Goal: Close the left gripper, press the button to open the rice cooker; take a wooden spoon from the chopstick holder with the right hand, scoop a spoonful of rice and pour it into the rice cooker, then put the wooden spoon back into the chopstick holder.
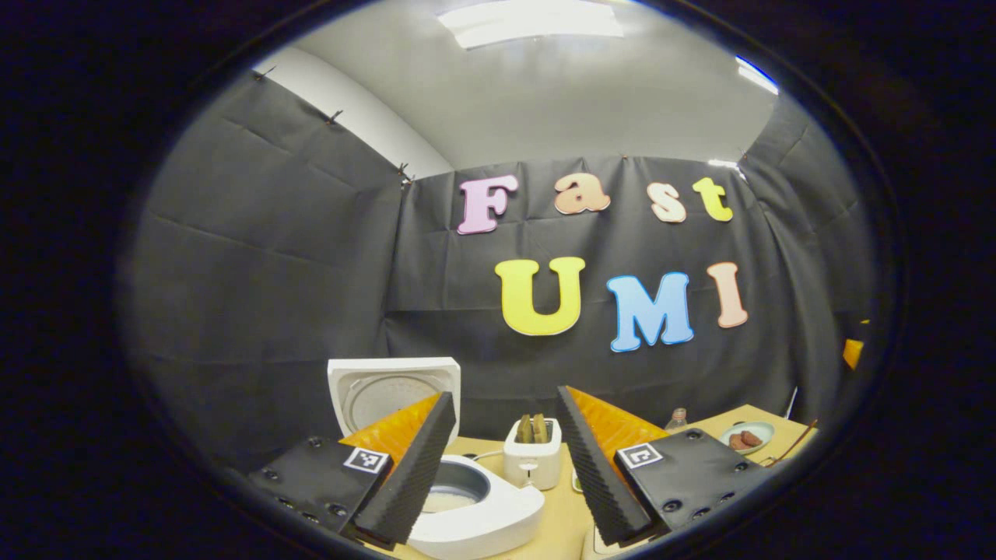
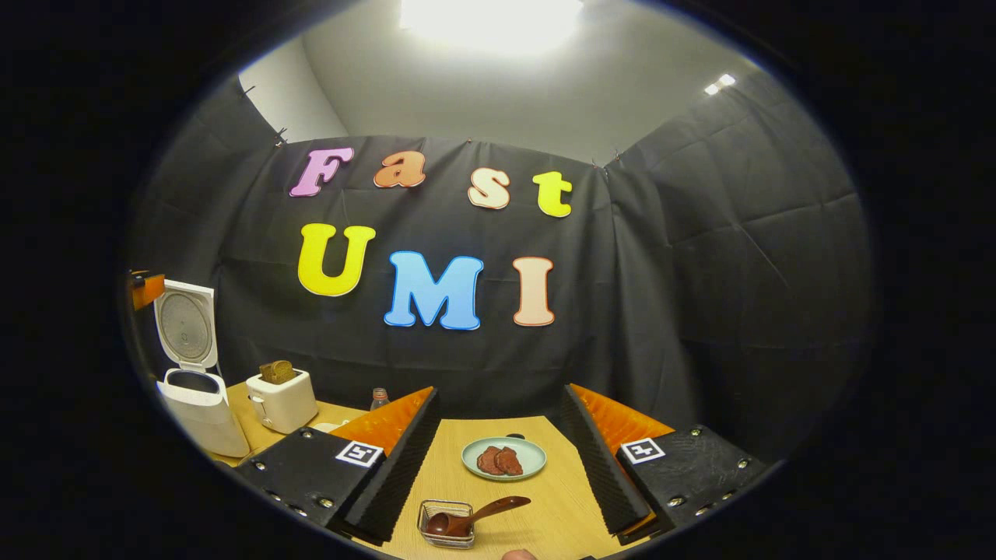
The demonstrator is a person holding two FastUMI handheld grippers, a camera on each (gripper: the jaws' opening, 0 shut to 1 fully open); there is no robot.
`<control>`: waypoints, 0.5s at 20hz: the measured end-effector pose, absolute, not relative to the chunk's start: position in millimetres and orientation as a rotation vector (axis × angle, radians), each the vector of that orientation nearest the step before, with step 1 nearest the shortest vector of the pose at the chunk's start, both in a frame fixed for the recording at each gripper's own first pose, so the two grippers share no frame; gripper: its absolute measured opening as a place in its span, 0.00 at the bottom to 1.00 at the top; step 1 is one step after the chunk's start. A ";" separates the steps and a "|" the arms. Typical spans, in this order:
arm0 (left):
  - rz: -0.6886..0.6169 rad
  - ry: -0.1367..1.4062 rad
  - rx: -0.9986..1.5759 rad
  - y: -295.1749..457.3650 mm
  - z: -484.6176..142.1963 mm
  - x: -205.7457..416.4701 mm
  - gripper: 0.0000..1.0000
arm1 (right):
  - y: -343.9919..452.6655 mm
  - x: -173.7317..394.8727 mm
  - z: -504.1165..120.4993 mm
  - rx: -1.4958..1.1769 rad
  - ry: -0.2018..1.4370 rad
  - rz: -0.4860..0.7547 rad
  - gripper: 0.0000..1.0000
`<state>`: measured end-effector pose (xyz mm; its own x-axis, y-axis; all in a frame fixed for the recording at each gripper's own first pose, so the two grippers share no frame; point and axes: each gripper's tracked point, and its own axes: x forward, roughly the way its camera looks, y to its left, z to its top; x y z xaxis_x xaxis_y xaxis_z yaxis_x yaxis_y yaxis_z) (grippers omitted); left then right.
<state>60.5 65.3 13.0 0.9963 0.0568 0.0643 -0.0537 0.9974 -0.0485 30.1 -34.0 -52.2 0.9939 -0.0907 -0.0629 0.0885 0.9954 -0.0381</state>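
Rice cooker (image 1: 475, 505) is open, lid up and roughly vertical, white grains visible in the inner pot. In the right gripper view it sits at the table's far-left edge. Wooden spoon (image 2: 476, 516) is in the small wire chopstick holder (image 2: 445, 523) near the table's front edge, bowl end down in the basket, handle leaning out over the rim to the right and resting low. Nothing grips it.

Left gripper (image 1: 504, 474): jaws wide apart, empty, hanging above the table with the cooker's rim just behind its left finger. Right gripper (image 2: 498, 474): jaws wide apart, empty, the holder and spoon in the gap between its fingers, further forward and lower.

White toaster (image 1: 533, 455) with bread slices in the slots stands just right of the cooker. Pale green plate (image 2: 504, 457) with two dark reddish pieces sits mid-table beyond the holder. Small bottle (image 2: 379, 398) toward the table's back edge, between toaster and plate. Light wood table (image 2: 545, 521).
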 end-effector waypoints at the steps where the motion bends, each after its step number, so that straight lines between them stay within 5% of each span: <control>1: 0.059 -0.065 -0.040 60.4 13.9 56.0 0.87 | -36.5 33.5 -60.6 -0.028 0.076 -0.086 0.95; 8: 0.064 -0.042 -0.016 39.4 13.3 29.4 0.96 | -51.1 61.6 -109.6 0.044 0.172 -0.072 0.95; 9: 0.064 -0.038 -0.013 38.5 12.4 26.4 0.87 | -52.7 62.0 -119.9 0.059 0.192 -0.070 0.95; 10: 0.065 -0.034 -0.010 37.6 12.8 24.5 0.89 | -53.9 63.6 -129.4 0.078 0.215 -0.069 0.95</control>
